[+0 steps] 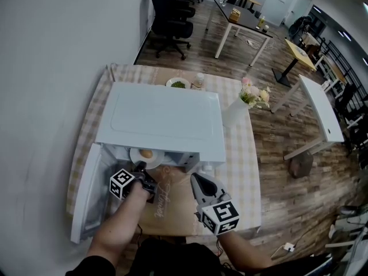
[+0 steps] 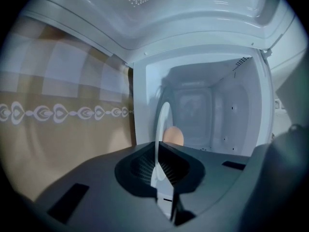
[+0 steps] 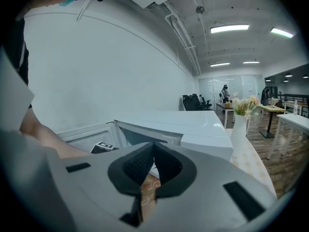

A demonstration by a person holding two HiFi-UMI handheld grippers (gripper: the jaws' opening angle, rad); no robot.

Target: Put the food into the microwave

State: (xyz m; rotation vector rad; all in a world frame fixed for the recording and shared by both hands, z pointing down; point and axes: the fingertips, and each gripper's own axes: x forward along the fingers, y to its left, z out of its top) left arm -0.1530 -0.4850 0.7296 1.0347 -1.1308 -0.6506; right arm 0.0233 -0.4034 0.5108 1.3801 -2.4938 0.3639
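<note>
Cannot see into the microwave (image 1: 167,119) from the head view: cavity hidden under its white top, with only the open door (image 1: 86,194) showing at the left. In the left gripper view, only an edge-on sliver of the white plate (image 2: 161,124), and half of the round tan food (image 2: 175,135) behind it. Held at the cavity's mouth, food riding on the plate just beyond the left gripper (image 2: 161,163), whose jaws pinch the plate's near rim. Off to the right, well clear of the plate, the right gripper (image 3: 153,161), jaws pressed together on nothing.
</note>
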